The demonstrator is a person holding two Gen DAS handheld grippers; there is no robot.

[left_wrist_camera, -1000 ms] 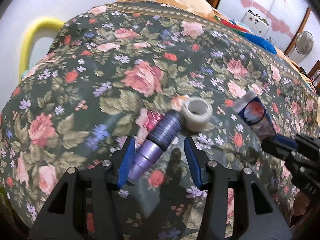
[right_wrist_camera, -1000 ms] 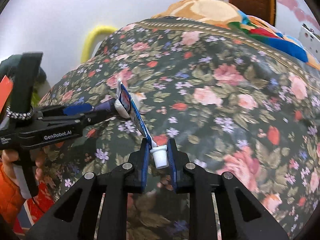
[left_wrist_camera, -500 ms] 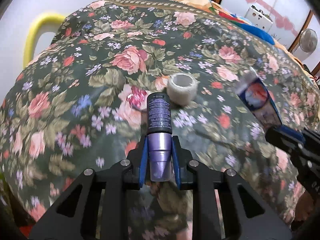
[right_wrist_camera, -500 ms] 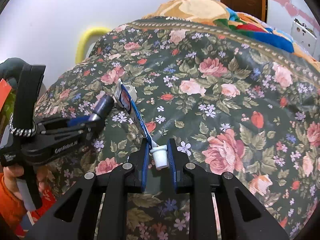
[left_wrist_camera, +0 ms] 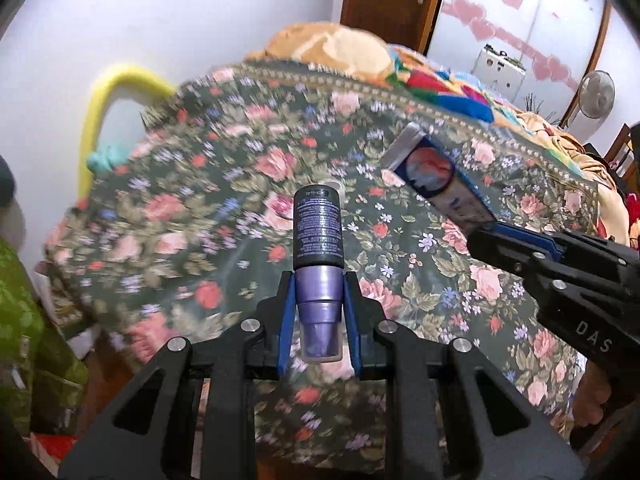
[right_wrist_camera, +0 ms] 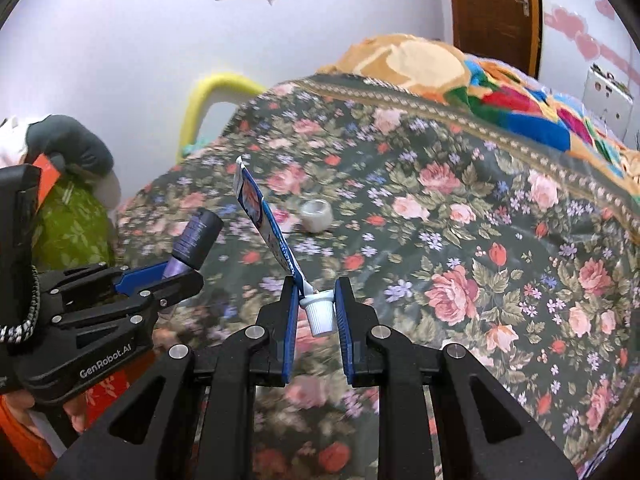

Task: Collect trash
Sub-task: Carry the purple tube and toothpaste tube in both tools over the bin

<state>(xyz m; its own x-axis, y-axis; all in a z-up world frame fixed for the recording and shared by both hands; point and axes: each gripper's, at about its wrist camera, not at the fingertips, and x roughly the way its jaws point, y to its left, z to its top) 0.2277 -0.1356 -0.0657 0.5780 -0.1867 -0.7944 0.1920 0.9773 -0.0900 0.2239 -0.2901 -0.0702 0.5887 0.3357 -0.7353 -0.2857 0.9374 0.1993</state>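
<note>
My left gripper is shut on a purple spray can with a dark label, held in the air above the floral bedspread; the can also shows in the right wrist view. My right gripper is shut on the white cap of a flattened blue toothpaste tube, also lifted; the tube shows in the left wrist view. A grey tape roll lies on the bedspread beyond both grippers.
A yellow curved bar stands at the bed's far left edge by the white wall. An orange and multicoloured blanket lies at the back. A green patterned bag sits left of the bed. A wooden door is behind.
My left gripper closed on the purple can and lifted it off the bedspread. Both grippers have risen and pulled back from the bed; the tape roll stayed where it was.
</note>
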